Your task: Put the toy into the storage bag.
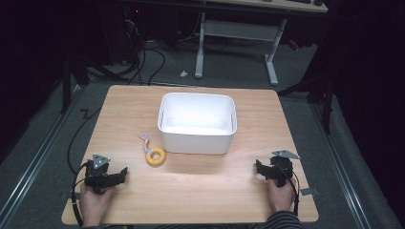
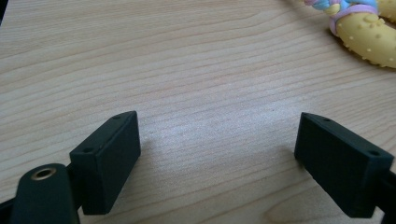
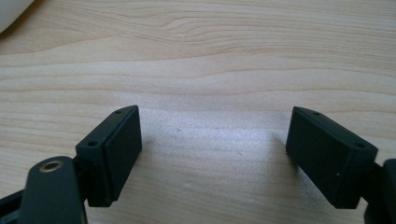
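Observation:
A yellow ring toy (image 1: pixel 155 156) with a braided pastel rope (image 1: pixel 144 139) lies on the wooden table (image 1: pixel 200 186), just left of a white plastic bin (image 1: pixel 197 122). My left gripper (image 1: pixel 123 173) rests near the front left of the table, open, jaws pointing right toward the ring. In the left gripper view the ring (image 2: pixel 369 37) sits at the top right, beyond the wide-apart jaws (image 2: pixel 218 154), nothing between them. My right gripper (image 1: pixel 258 168) rests at the front right, open over bare wood (image 3: pixel 212 154).
The bin stands at the middle back of the table and looks empty; its corner (image 3: pixel 11 11) shows in the right gripper view. A desk frame (image 1: pixel 236 45) and cables lie on the floor beyond the far edge.

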Action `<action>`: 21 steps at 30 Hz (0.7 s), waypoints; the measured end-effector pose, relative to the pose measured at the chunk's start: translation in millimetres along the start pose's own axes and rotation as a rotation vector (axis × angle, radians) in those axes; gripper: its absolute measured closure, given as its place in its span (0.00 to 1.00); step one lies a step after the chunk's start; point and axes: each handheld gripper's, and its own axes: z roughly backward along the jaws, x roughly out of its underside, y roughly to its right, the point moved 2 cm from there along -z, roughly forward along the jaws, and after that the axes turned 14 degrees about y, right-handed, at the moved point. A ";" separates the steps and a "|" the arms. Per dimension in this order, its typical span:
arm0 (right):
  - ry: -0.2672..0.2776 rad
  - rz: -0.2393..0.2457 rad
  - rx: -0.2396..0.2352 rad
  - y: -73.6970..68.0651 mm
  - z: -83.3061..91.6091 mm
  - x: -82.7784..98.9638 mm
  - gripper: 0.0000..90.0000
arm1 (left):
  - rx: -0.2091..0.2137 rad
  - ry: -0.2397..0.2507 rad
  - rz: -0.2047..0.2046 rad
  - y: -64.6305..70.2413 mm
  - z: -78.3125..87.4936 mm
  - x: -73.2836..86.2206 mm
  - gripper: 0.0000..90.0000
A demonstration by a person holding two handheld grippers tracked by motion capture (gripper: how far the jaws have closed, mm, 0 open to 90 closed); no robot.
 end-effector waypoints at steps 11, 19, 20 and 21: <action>0.002 -0.004 0.002 -0.7 1.8 1.0 0.21 | -0.013 0.000 0.008 2.0 -0.8 -0.5 0.16; 0.003 -0.002 -0.001 -0.9 2.3 1.3 0.21 | 0.008 0.001 -0.004 1.0 -1.1 -0.8 0.17; 0.004 -0.001 -0.001 -0.8 2.2 1.2 0.21 | 0.011 0.001 -0.005 0.9 -1.1 -0.7 0.17; 0.003 -0.002 -0.001 -0.9 2.3 1.3 0.21 | 0.011 0.001 -0.005 0.9 -1.1 -0.7 0.17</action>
